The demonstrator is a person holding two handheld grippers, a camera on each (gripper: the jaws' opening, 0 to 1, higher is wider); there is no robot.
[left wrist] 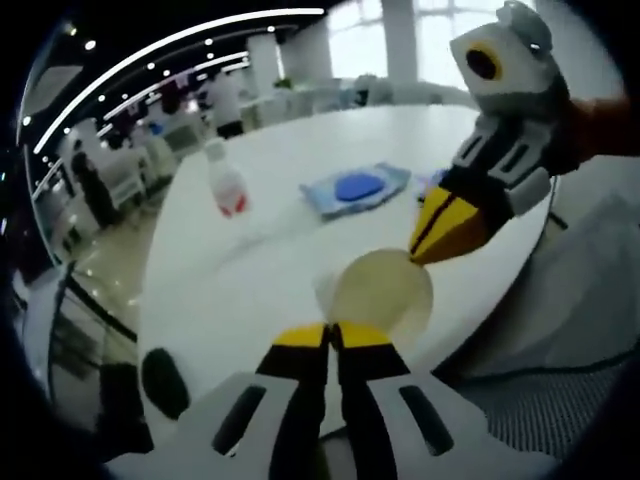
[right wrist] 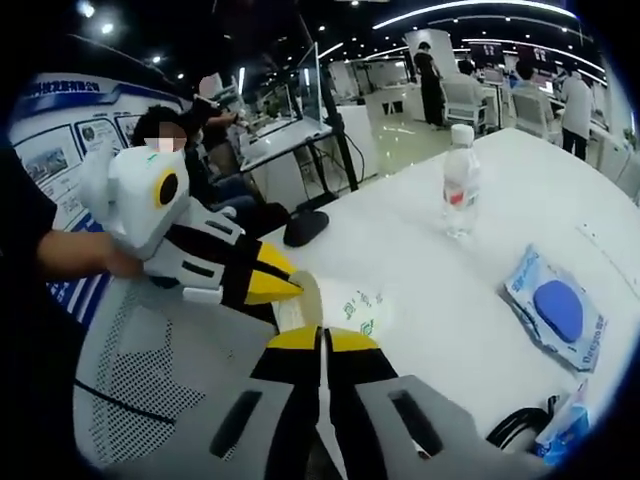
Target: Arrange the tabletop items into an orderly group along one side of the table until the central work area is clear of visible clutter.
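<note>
Both pairs of fingers are clenched on one round translucent lid (left wrist: 382,290) at the table (left wrist: 250,290) edge; the left gripper (left wrist: 330,335) pinches its near rim, and the right gripper (left wrist: 432,245) slants down from above to nip the far rim. Beyond the lid stands one water bottle (left wrist: 227,180), upright, well apart from it; beside that lies one blue packet (left wrist: 355,188), flat; near it a black cable (right wrist: 520,425).

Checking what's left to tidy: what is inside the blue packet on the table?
Through the clear front of the blue packet a round blue pad shows. What kind of pad it is, and anything beneath it, cannot be made out.
</note>
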